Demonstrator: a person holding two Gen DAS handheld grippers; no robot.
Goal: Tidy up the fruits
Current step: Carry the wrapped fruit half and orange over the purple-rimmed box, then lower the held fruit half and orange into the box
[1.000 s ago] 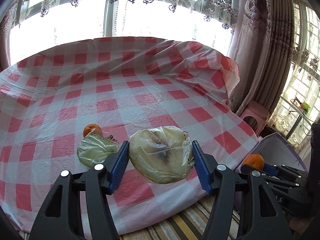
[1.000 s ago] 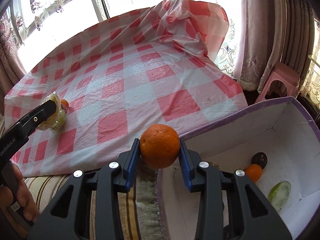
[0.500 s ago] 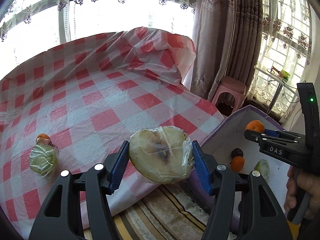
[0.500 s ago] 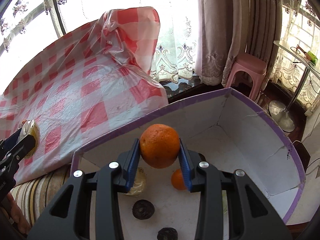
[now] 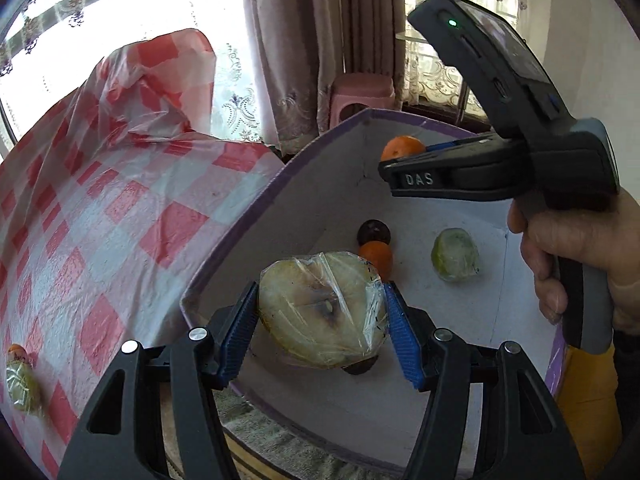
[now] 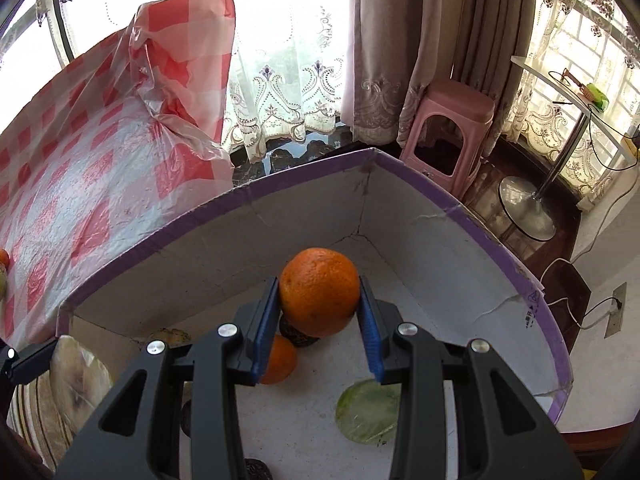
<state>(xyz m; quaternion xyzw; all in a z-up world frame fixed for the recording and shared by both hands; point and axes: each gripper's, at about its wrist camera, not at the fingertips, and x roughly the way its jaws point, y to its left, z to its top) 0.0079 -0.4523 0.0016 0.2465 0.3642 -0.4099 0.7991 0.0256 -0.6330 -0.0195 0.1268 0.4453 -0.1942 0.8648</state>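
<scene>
My left gripper [image 5: 322, 316] is shut on a plastic-wrapped yellowish fruit [image 5: 320, 312] and holds it over the near edge of a white box with a purple rim [image 5: 248, 216]. My right gripper [image 6: 318, 320] is shut on an orange [image 6: 319, 296] and holds it above the box floor; it also shows in the left wrist view [image 5: 400, 148]. Inside the box lie a small orange [image 5: 376, 258], a dark fruit [image 5: 374, 232] and a wrapped green fruit [image 5: 454, 254]. A wrapped green fruit [image 5: 22, 386] and a small orange [image 5: 16, 352] remain on the checked table.
The table carries a red-and-white checked plastic cloth [image 5: 100, 200] left of the box. A pink stool [image 6: 448, 128] and curtains [image 6: 400, 40] stand behind the box. A striped cloth [image 6: 36, 420] lies under the box's near side.
Both grippers have swung right from the table to above the box, each still holding its fruit. The right gripper has moved further in over the box floor.
</scene>
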